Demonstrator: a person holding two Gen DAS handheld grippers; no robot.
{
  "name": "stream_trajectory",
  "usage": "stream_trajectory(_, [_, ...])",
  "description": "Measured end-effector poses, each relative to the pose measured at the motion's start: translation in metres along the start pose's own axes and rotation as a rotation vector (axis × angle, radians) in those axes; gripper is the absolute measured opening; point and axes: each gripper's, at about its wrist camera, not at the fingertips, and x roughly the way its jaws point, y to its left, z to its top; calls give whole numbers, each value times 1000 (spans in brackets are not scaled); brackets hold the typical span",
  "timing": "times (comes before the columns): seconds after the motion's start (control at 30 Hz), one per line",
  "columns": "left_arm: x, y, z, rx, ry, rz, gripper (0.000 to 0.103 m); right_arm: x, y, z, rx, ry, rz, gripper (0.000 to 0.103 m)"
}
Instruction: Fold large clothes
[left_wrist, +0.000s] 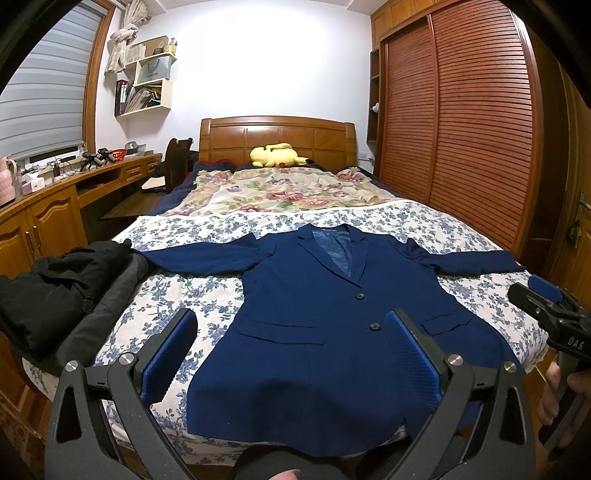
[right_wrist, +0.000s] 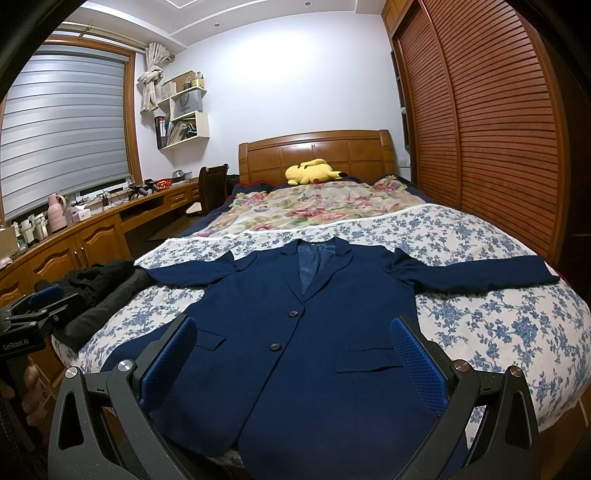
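A navy blue suit jacket (left_wrist: 314, 314) lies flat and face up on the bed, buttoned, with both sleeves spread out sideways; it also shows in the right wrist view (right_wrist: 314, 332). My left gripper (left_wrist: 291, 325) is open and empty, held above the jacket's lower hem. My right gripper (right_wrist: 295, 332) is open and empty too, above the hem a little further right. The right gripper shows at the right edge of the left wrist view (left_wrist: 546, 295). The left gripper shows at the left edge of the right wrist view (right_wrist: 40, 299).
A heap of black clothes (left_wrist: 70, 288) lies on the bed's left corner, touching the jacket's left sleeve end. The bed (left_wrist: 177, 295) has a blue floral sheet, a flowered blanket and a yellow plush toy (left_wrist: 277, 155). Wooden wardrobe (left_wrist: 461, 129) at right, desk (left_wrist: 55, 199) at left.
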Motion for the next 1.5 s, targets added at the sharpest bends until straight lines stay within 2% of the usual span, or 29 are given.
stream_trajectory(0.7, [5,9,-6,-7,16,-8,102,2,0,-1,0,10,-3,103])
stream_trajectory(1.23, [40,25,-23,-25,65,-20,102,33,10,5,-6,38,28,103])
stream_trajectory(1.5, [62,37,-27,-24,77,3,102,56,10,7,-4,46,50,103])
